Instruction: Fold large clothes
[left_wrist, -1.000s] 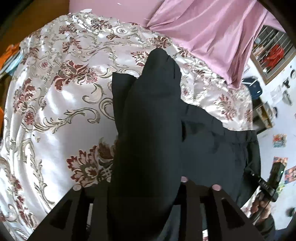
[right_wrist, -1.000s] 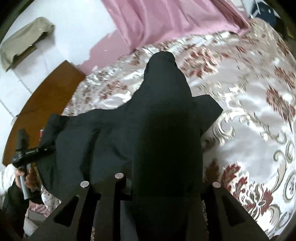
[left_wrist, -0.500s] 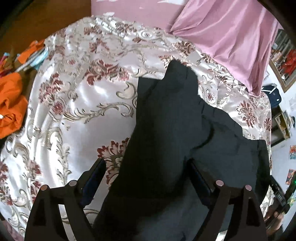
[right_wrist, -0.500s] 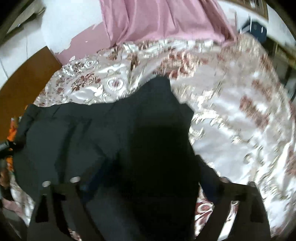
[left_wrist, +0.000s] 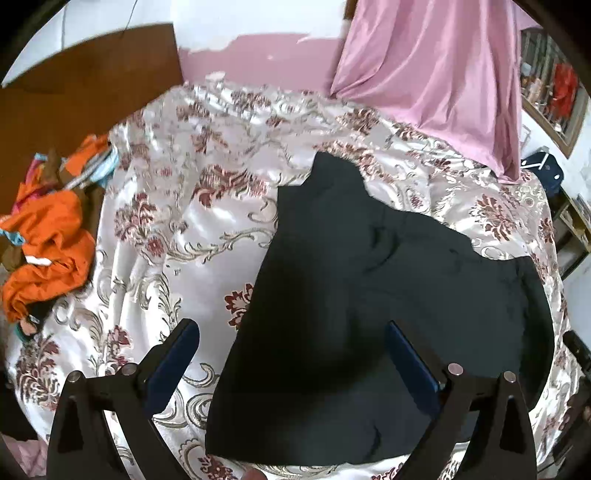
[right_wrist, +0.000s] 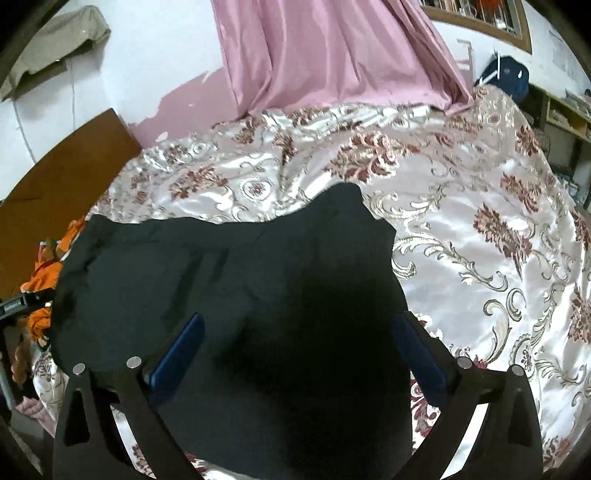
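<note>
Floral bedspread (left_wrist: 177, 229) now carrying the dark garment (left_wrist: 369, 295), just dropped from both grippers (left_wrist: 291, 354) (right_wrist: 295, 347), jaws opening with nothing pinched: one fold landed.

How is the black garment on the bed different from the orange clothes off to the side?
The black garment lies spread fairly flat on the floral bedspread; the orange clothes sit crumpled in a heap beyond the bedspread's edge. The black garment is one plain dark colour; the orange clothes are bright, with light blue bits mixed in. The black garment looks larger in view than the orange clothes. Neither is being held.
</note>
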